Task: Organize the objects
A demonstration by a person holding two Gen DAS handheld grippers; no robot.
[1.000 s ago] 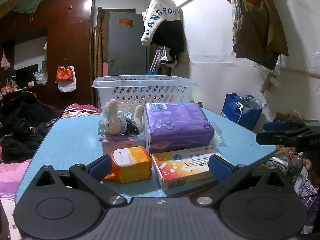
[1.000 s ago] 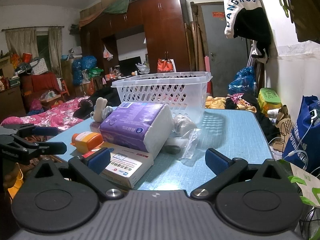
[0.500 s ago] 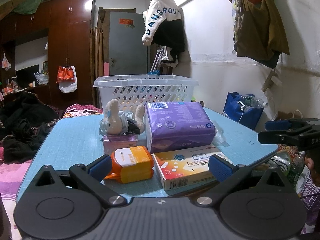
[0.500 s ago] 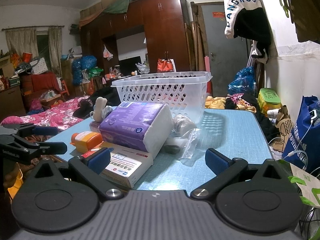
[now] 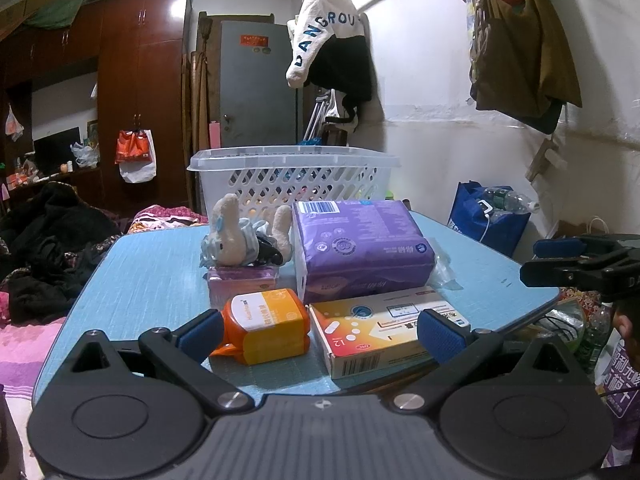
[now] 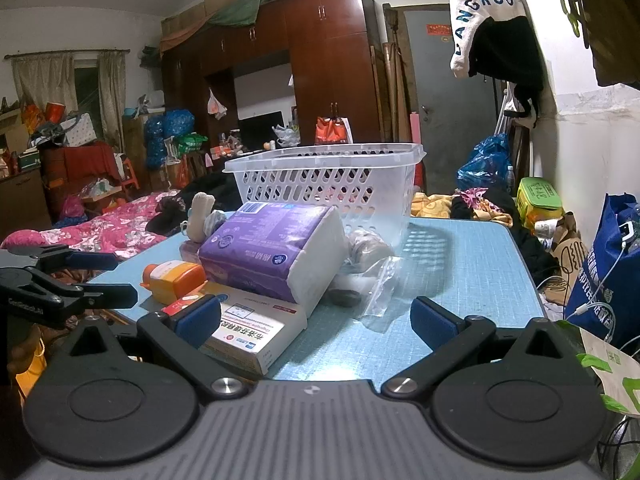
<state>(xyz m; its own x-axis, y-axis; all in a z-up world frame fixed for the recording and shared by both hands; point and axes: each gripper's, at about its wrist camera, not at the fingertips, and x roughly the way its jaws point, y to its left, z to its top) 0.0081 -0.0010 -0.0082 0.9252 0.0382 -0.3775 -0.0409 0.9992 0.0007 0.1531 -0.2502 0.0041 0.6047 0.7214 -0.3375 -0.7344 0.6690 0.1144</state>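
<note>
On the blue table (image 5: 152, 272) lie an orange bottle (image 5: 266, 326), a flat medicine box (image 5: 384, 326), a purple tissue pack (image 5: 360, 248), a plush rabbit (image 5: 240, 236) on a small purple packet (image 5: 242, 282), and a clear plastic bag (image 6: 372, 280). A white slotted basket (image 5: 292, 176) stands behind them. My left gripper (image 5: 320, 332) is open and empty at the table's near edge, in front of the bottle and box. My right gripper (image 6: 316, 322) is open and empty, just before the box (image 6: 248, 332) and the tissue pack (image 6: 272, 252).
A blue bag (image 5: 492, 220) stands on the floor right of the table. Dark clothes (image 5: 48, 248) are piled on the left. A wardrobe (image 5: 120, 100) and a grey door (image 5: 256, 88) stand at the back. Jackets hang on the right wall (image 5: 440, 80).
The left gripper has drifted slightly, so the objects sit a little right in its view. The right gripper has hardly moved. Nothing was grasped.
</note>
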